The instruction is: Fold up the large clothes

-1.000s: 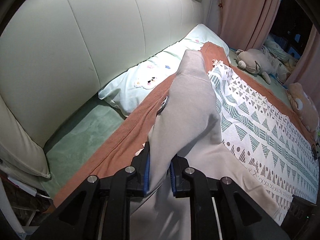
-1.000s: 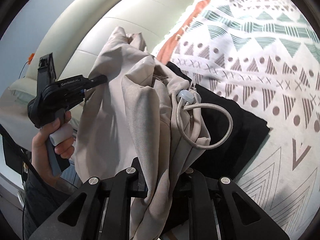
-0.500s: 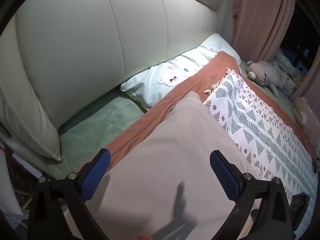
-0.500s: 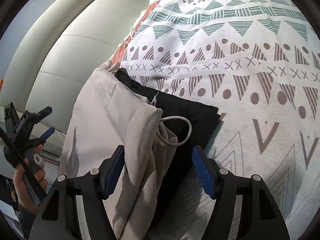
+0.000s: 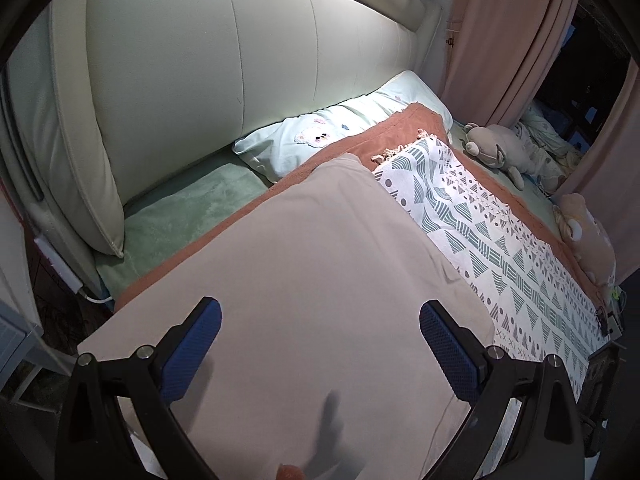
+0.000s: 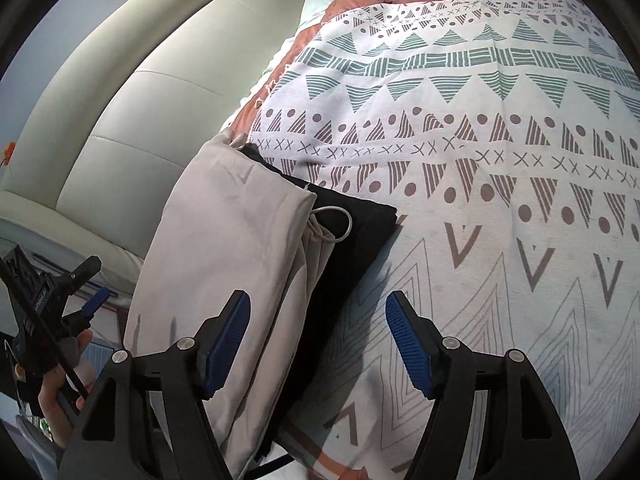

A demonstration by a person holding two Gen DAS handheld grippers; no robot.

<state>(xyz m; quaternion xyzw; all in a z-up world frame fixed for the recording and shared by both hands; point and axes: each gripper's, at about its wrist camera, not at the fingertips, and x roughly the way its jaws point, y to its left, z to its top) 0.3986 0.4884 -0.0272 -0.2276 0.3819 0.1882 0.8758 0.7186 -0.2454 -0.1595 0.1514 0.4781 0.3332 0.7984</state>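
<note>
L to R, left wrist view: headboard [image 5: 192, 80] at far left, green sheet [image 5: 180, 216] below it, then pillow [image 5: 320, 136] w/ a small animal print. Rust blanket [image 5: 248, 216] edge runs diagonally under the beige garment [image 5: 304, 280], which lies flat and smooth, filling the mid frame. Left gripper [image 5: 320, 336] hangs over it, jaws wide apart, nothing pinched; pads clear of the cloth. Right of garment: patterned throw [image 5: 520, 256], then two plush toys [image 5: 496, 148] by the curtain [image 5: 500, 40].

Right wrist view: far left, a hand [image 6: 60, 392] holds the left gripper [image 6: 90, 286] off the bed edge. Next, garment [image 6: 224, 264] folded long, resting on a black garment [image 6: 352, 232], drawcord [image 6: 336, 224] loop showing at the fold. Right gripper [image 6: 318, 340] above their near end, jaws opening, no pad touching cloth. Throw [image 6: 480, 160] covers the rest.
</note>
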